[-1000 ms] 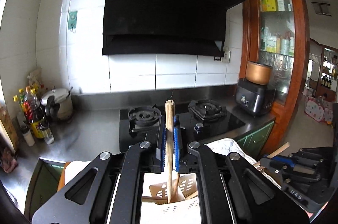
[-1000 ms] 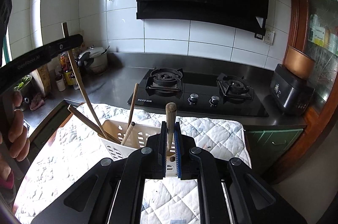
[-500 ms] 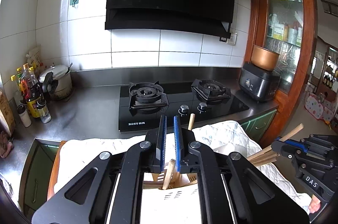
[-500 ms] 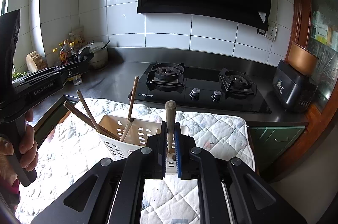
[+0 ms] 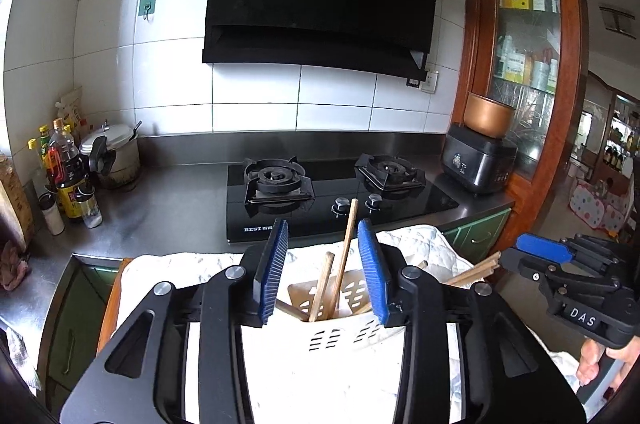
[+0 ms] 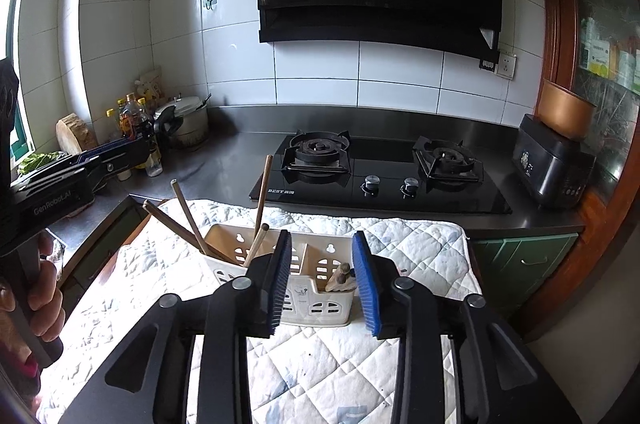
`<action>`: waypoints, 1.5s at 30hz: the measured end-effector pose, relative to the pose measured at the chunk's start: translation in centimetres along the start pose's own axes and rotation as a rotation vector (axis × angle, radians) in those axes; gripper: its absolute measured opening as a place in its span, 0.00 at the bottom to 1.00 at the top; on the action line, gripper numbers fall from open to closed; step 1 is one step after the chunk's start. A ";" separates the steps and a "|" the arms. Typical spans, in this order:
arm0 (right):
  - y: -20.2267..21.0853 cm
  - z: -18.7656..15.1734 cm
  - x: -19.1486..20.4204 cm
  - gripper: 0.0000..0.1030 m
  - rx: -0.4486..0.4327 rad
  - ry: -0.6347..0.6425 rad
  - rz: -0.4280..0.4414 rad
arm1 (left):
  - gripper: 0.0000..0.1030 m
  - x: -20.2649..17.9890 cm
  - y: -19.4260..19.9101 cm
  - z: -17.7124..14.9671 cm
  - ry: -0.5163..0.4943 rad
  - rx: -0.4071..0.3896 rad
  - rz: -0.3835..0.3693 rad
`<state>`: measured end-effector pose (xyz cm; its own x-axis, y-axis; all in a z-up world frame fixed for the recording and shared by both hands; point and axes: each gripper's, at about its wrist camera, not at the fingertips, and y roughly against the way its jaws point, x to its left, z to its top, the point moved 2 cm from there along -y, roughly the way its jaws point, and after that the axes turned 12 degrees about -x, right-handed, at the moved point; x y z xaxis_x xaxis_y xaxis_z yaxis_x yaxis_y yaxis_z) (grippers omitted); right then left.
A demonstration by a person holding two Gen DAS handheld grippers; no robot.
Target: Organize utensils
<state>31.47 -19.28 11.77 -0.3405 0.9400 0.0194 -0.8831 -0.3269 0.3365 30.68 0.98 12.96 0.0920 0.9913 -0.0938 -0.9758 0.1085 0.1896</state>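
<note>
Our left hand-held gripper [image 5: 322, 272] hovers over the cream slotted plastic utensil caddy [image 6: 316, 300], its blue pads opening, wooden chopsticks [image 5: 340, 260] standing free between them, untouched. Our right hand-held gripper [image 6: 322, 278] is opening too, just in front of the caddy; short wood-handled utensils [image 6: 340, 278] sit in the compartment between its pads, clear of both. The caddy rests on a white quilted cloth [image 6: 400, 248] on the desk. Beyond both grippers lie the black gas hob [image 6: 376, 176] and steel worktop; a black rice cooker [image 6: 554, 164] stands far right, oil bottles [image 5: 68, 176] far left.
</note>
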 end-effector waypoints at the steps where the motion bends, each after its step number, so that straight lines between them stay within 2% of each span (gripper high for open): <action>1: 0.5 -0.2 0.2 0.35 -0.005 0.001 -0.003 | 0.36 -0.1 0.7 -0.3 -0.003 0.002 -0.003; 2: 1.0 -0.4 0.3 0.37 -0.012 -0.001 -0.005 | 0.37 -0.1 1.3 -0.7 0.000 0.004 -0.008; 4: 2.2 -1.0 0.7 0.44 -0.023 -0.006 -0.004 | 0.45 0.1 2.7 -1.4 0.003 0.003 -0.005; 5: 2.9 -1.3 0.9 0.48 -0.030 -0.009 -0.004 | 0.53 0.3 3.5 -1.8 0.005 0.000 0.000; 8: 4.6 -2.2 1.5 0.49 -0.049 0.003 -0.008 | 0.59 0.4 5.6 -3.0 0.009 -0.003 0.002; 11: 6.2 -3.1 2.2 0.57 -0.068 0.010 -0.008 | 0.72 0.5 7.6 -4.3 0.012 -0.006 0.012; 15: 8.3 -4.2 3.4 0.62 -0.097 0.031 -0.014 | 0.81 0.2 10.1 -5.6 0.008 -0.012 0.022; 18: 9.7 -4.9 4.4 0.69 -0.124 0.049 -0.024 | 0.84 -0.2 11.7 -6.3 -0.013 -0.010 0.029; 22: 11.4 -6.0 5.0 0.72 -0.141 0.027 -0.016 | 0.86 -0.7 13.6 -7.0 -0.051 -0.023 0.065; 29: 12.9 -8.6 4.8 0.82 -0.116 -0.034 -0.021 | 0.89 -0.2 16.1 -9.4 -0.041 0.000 0.084; 36: 14.1 -11.9 5.8 0.86 -0.097 -0.008 -0.083 | 0.89 1.3 17.4 -12.6 -0.004 0.053 0.118; 40: 14.5 -13.6 5.9 0.87 -0.074 -0.046 -0.080 | 0.89 2.1 18.1 -14.1 0.012 0.081 0.125; 45: 15.3 -15.3 6.6 0.89 -0.060 -0.032 -0.112 | 0.89 2.5 19.4 -15.3 0.005 0.097 0.146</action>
<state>10.72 -19.57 2.62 -0.2293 0.9732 0.0153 -0.9331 -0.2243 0.2811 8.90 4.44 1.46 -0.0509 0.9967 -0.0630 -0.9549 -0.0301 0.2953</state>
